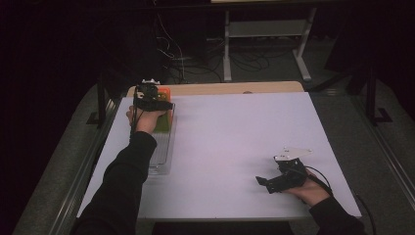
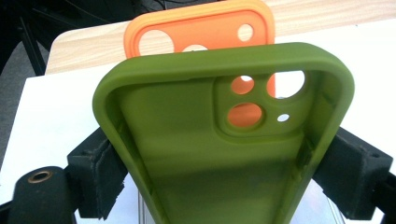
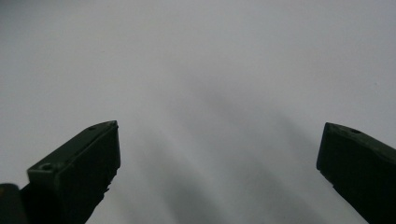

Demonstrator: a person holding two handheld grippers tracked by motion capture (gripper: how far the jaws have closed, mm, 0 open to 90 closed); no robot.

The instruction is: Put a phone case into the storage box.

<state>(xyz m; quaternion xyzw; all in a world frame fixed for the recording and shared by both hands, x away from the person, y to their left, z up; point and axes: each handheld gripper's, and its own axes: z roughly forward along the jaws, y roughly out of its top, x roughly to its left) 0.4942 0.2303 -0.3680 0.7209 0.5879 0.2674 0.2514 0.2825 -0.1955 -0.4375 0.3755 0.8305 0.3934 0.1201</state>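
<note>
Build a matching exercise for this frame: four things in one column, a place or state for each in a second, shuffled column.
1. green phone case
2. orange phone case
3. right gripper
4. clear rack

a. jaws wide apart over bare table
b. between the left gripper's pads
c. upright behind the green one
d. along the table's left edge

Pairs: 1-b, 2-c, 3-a, 4-d

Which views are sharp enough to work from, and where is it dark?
High view: room dark, white table evenly lit. Left gripper view: green case and orange case sharp and bright. Right gripper view: soft, streaky shadows on the table, fingers dim.
</note>
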